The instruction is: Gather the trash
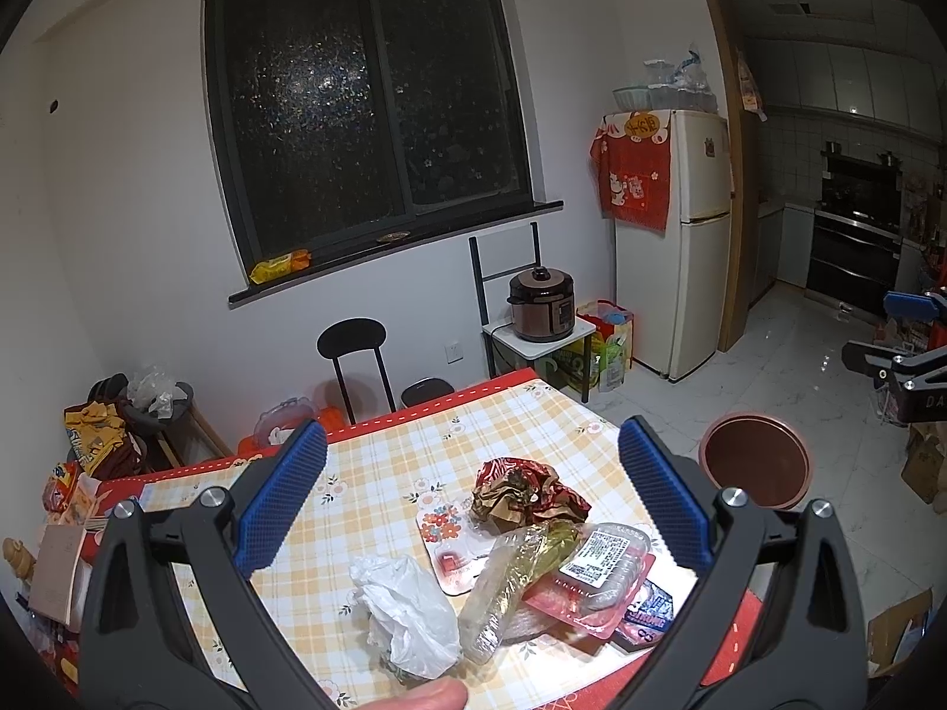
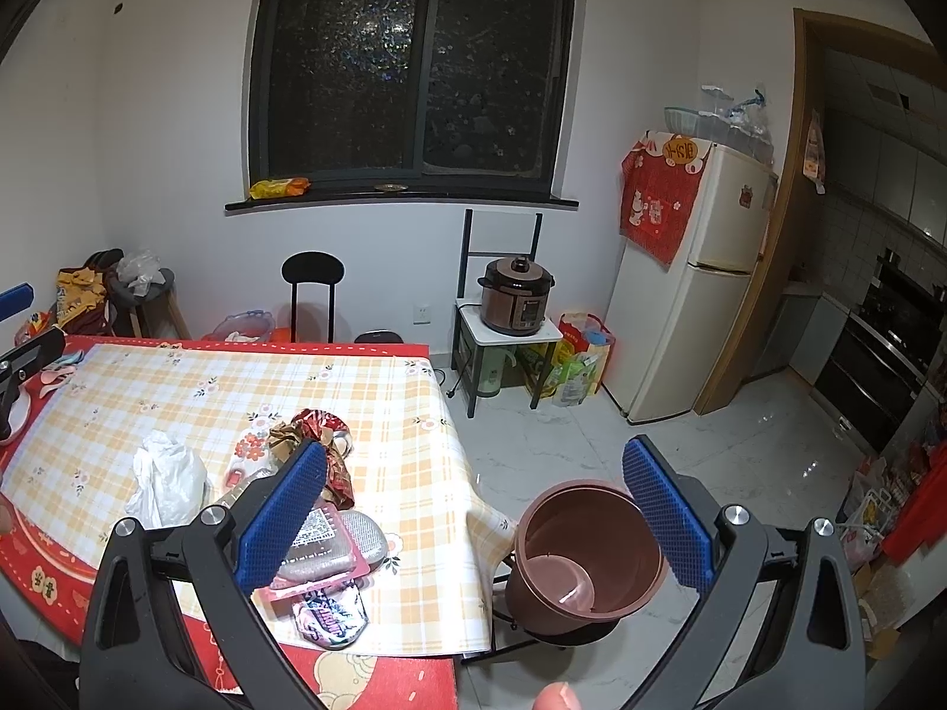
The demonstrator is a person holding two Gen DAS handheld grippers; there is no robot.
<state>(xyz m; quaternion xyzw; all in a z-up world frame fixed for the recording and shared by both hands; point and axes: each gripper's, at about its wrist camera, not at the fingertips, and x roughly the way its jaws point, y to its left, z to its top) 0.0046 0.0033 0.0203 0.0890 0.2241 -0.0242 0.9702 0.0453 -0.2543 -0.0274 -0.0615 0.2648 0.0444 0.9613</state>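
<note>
Inventory, as I read it from my two wrist cameras.

Left gripper [image 1: 473, 503]: fingers spread wide, holding nothing, raised over the table [image 1: 414, 444] with its checked cloth.

Right gripper [image 2: 473, 503]: fingers likewise wide apart and empty, framing the table's right edge and the bin.

Trash, lower centre of the left view, in one loose cluster:
- white plastic bag [image 1: 408, 615], lower left of the cluster
- crumpled red-and-gold wrapper [image 1: 527, 491], at the top
- clear plastic sleeve [image 1: 509, 586], lying across the middle
- clear tray with a label [image 1: 604, 568], on a pink backing
- blue-and-white packet [image 1: 651, 609], at the table's lower right edge

Bin [image 2: 586, 556]: brown, round, beside the table. Only the right view shows inside it: a pink lid lying at the bottom. The left view gives just its rim at centre right.

Only the left view takes in the kitchen doorway at upper right in full.
</note>
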